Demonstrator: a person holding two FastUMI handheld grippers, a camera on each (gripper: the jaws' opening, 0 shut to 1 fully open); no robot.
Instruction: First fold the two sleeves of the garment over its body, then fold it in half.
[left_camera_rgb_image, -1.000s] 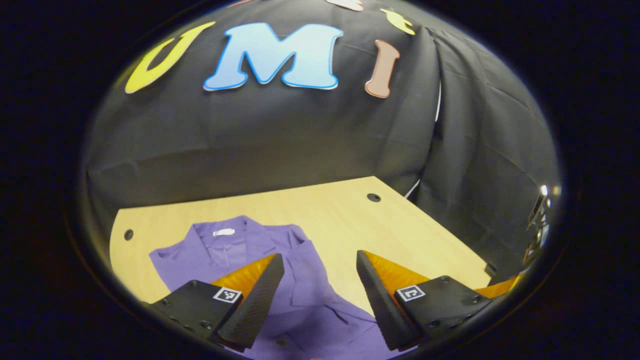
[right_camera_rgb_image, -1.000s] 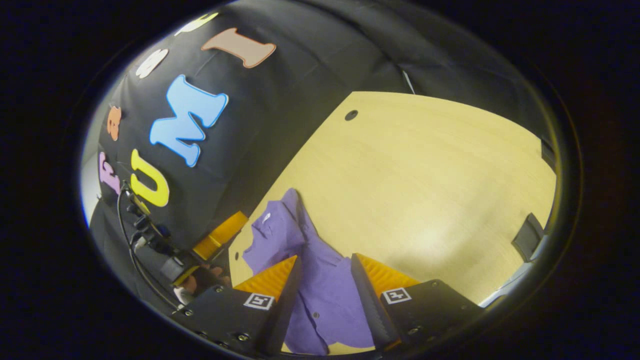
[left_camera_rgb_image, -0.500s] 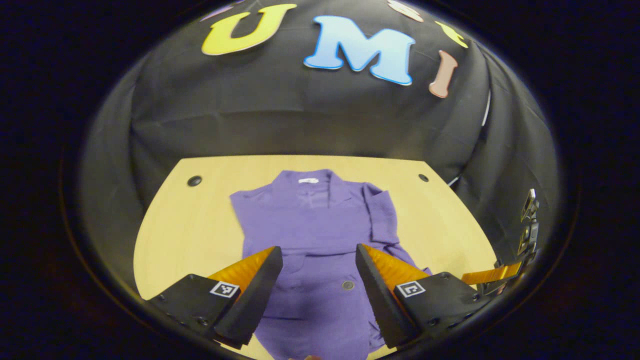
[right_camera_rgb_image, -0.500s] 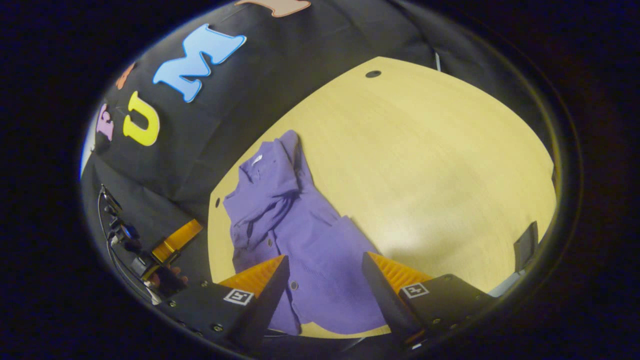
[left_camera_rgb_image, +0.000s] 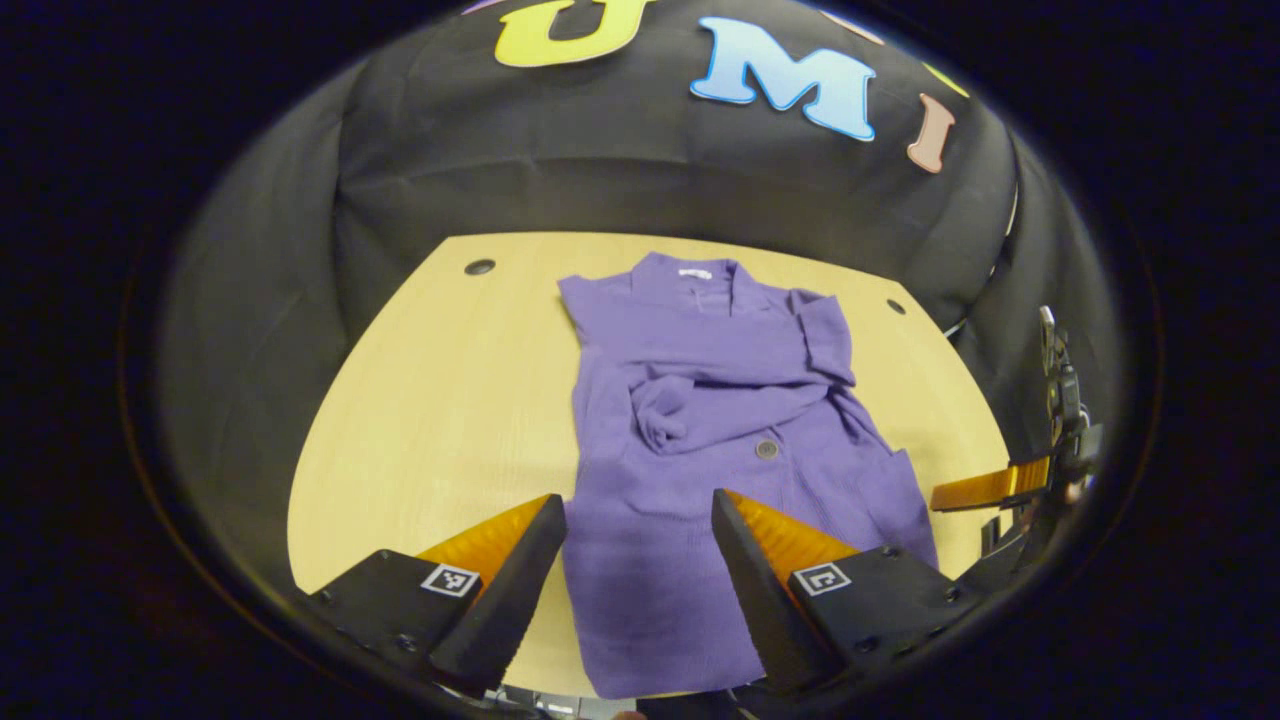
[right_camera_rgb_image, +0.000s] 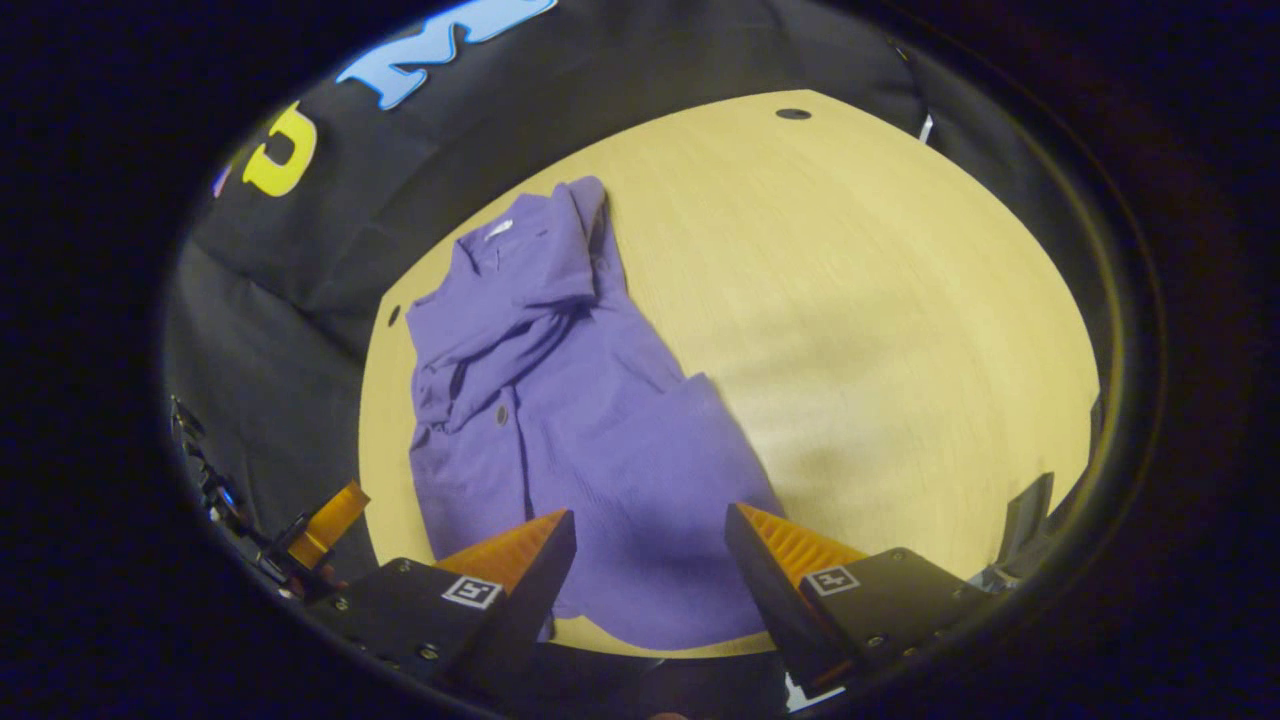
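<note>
Left gripper view: looking down the length of the purple garment (left_camera_rgb_image: 690, 470), collar far, hem (left_camera_rgb_image: 655, 670) near, lying flat on the wooden table (left_camera_rgb_image: 440, 400).
Left gripper (left_camera_rgb_image: 640, 560): hovering above the hem end, jaws spread wide, pinching nothing.
Sleeves (left_camera_rgb_image: 730, 385): lying crossed over the chest, bunching a little near the middle button; judging the sleeve step done, the half fold not yet.
Long axis: running straight away from the jaws, hem to collar, toward the booth wall.
Right gripper view: showing the same garment (right_camera_rgb_image: 560, 400) slanting up and leftward, bare table (right_camera_rgb_image: 880, 300) stretching to the right of it.
Right gripper (right_camera_rgb_image: 650, 570): hanging over the hem's right corner, jaws also spread, gripping nothing.
Nearer hand: both sitting close above the hem, each over its own side, neither clearly nearer.
Coming move: likely needing each gripper dropping onto a hem corner, then carrying the hem up toward the collar.
Containers: none in sight.
</note>
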